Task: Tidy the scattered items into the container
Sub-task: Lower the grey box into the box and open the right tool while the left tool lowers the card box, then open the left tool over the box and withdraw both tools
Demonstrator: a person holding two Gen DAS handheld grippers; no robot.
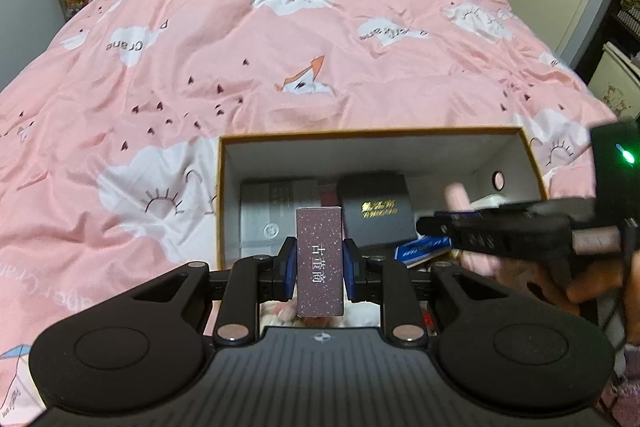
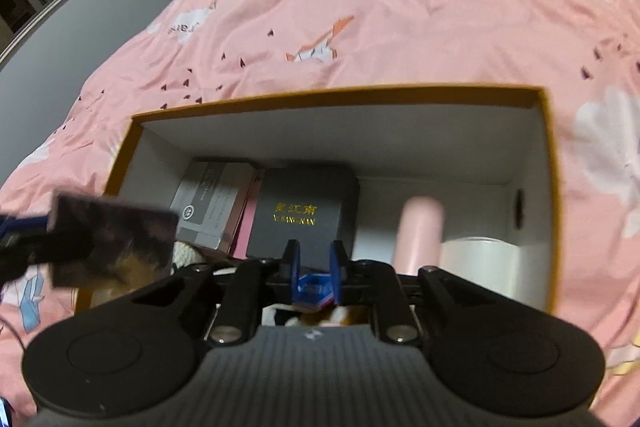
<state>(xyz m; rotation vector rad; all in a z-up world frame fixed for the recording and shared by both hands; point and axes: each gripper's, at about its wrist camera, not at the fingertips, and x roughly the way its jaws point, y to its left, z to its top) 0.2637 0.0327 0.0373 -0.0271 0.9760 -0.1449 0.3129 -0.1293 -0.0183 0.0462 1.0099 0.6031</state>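
Speckled maroon carton (image 1: 320, 261) sits clamped in the left hand-held gripper (image 1: 320, 267) above the orange-rimmed box (image 1: 372, 131) on the bed, awaiting lowering and release; right hand-held gripper (image 2: 316, 267), jaws narrow, pinches a small blue packet (image 2: 316, 289).

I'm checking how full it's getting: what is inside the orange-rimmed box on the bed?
Inside the box: a grey carton, a black gold-lettered case, a pink tube, a white item. The grippers hide its near end.
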